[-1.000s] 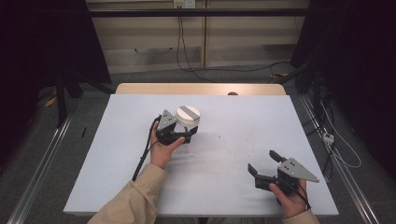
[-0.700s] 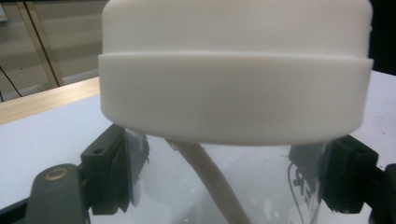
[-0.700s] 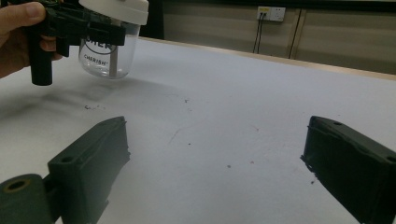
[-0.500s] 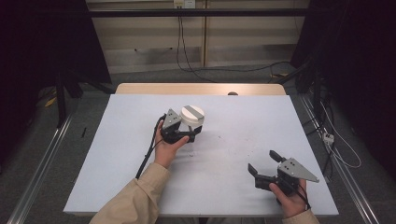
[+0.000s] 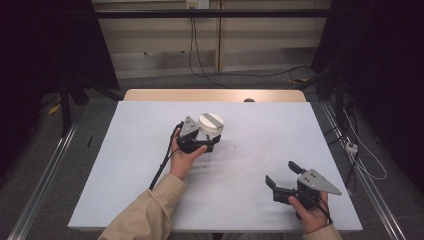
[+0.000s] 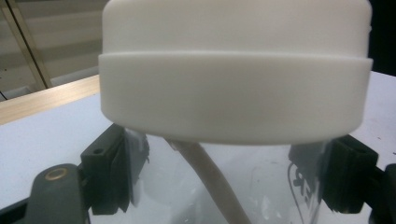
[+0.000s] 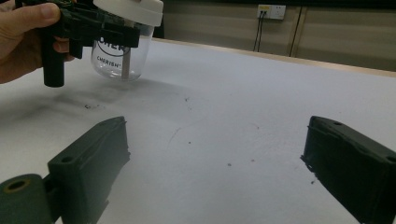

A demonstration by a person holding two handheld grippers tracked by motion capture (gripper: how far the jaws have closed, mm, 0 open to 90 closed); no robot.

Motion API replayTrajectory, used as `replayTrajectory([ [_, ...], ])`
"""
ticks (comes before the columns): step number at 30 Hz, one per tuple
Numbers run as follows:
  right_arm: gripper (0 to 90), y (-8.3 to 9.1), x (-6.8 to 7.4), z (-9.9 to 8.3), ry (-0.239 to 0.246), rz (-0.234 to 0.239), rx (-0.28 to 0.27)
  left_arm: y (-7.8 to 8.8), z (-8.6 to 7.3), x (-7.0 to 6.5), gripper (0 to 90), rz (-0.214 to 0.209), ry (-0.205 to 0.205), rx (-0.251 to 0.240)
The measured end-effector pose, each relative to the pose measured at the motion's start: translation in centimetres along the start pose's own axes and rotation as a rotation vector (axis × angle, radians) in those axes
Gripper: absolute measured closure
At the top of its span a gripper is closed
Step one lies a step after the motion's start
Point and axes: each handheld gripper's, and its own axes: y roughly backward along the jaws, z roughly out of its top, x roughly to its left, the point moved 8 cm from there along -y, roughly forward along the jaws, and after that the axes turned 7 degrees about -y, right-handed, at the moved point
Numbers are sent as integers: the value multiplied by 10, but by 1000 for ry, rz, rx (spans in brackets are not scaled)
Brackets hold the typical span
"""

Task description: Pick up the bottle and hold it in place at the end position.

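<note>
Your left gripper (image 5: 207, 145) squeezes the clear jar (image 7: 119, 58) upright, mid-tabletop | your right gripper (image 5: 282, 179) gapes wide, near right corner, jar far off.

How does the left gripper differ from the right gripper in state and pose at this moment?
The left gripper is shut on the clear plastic jar with a white lid; the right gripper is open and holds nothing. The left gripper carries the jar above the white table, near its middle; the right gripper sits low at the near right corner. Both have black fingers and a grey plate on top.
</note>
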Motion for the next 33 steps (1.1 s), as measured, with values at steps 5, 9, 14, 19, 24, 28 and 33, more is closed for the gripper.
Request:
replayTrajectory([
  [5,61,0,0,0,0,0,-1,-4,1,-2,186,-8,1,3],
  [9,62,0,0,0,-1,-1,0,-8,3,-5,186,-9,-3,3],
  [14,61,0,0,0,0,1,0,-10,5,-6,186,-15,-10,2],
  [19,61,0,0,0,-4,-1,-1,-14,5,-6,186,-14,-26,9],
  [24,61,0,0,0,-5,-1,-1,-18,0,-5,187,-9,1,20],
  [28,61,1,0,0,-5,-1,-2,-20,-2,-4,187,-4,-3,27],
  [33,61,0,0,0,-8,2,0,-24,0,-7,187,-14,-14,22],
])
